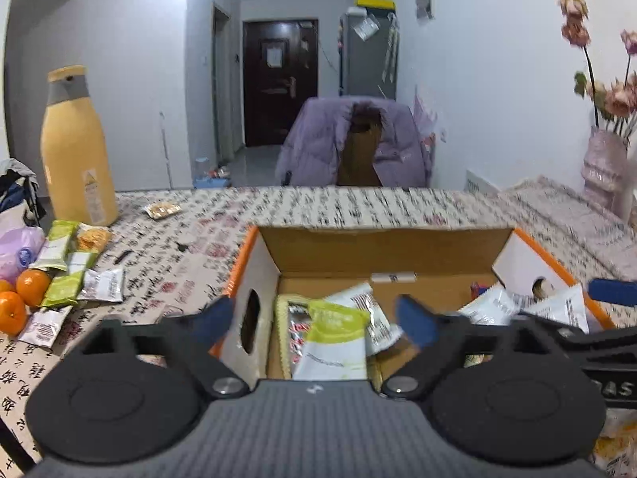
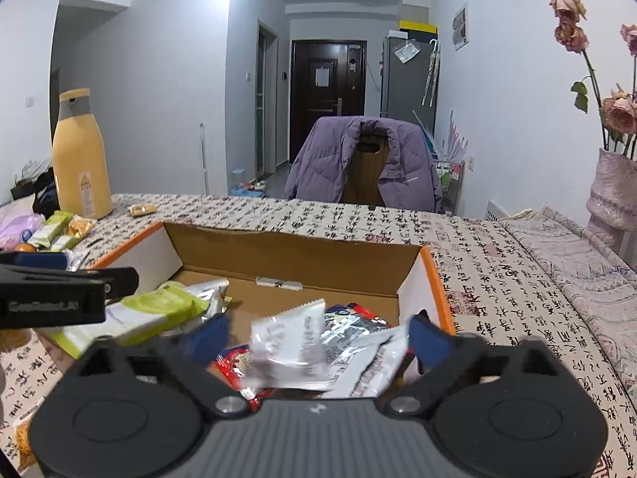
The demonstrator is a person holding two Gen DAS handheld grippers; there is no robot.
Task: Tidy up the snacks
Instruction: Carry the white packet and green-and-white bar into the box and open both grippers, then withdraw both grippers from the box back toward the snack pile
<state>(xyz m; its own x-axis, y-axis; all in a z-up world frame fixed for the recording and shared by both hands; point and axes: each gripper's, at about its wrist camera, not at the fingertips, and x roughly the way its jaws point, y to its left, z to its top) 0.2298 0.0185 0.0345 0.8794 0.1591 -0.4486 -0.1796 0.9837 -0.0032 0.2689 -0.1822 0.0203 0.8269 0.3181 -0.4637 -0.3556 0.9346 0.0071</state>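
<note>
Snacks in sealed wrappers are the subject: a good number already lie inside the open cardboard box (image 1: pixel 382 247), while a further lot sits loose on the patterned tablecloth (image 1: pixel 318 207) to the left, beside two oranges (image 1: pixel 24 294) and a tall yellow bottle (image 1: pixel 75 147). My left gripper (image 1: pixel 318 314) hangs over the left part of the box with its jaws spread wide; a green-and-white packet (image 1: pixel 334 338) stands between them, but neither pad presses on it, so I record it as released. My right gripper (image 2: pixel 318 334) is likewise spread wide over the right part of the box, above a silver-white packet (image 2: pixel 290 350) and a red-printed one (image 2: pixel 235 370), gripping nothing. Assessment of handling: these packets look light, thin and crinkly, with slick film that could slide between the pads, and the contents may crumble under a hard squeeze. I judge the safest hold to be across the flat body near a crimped end seam, with moderate closure. Remaining packets on the cloth (image 1: pixel 79 279) lie overlapping, so I would take a top one first.
</note>
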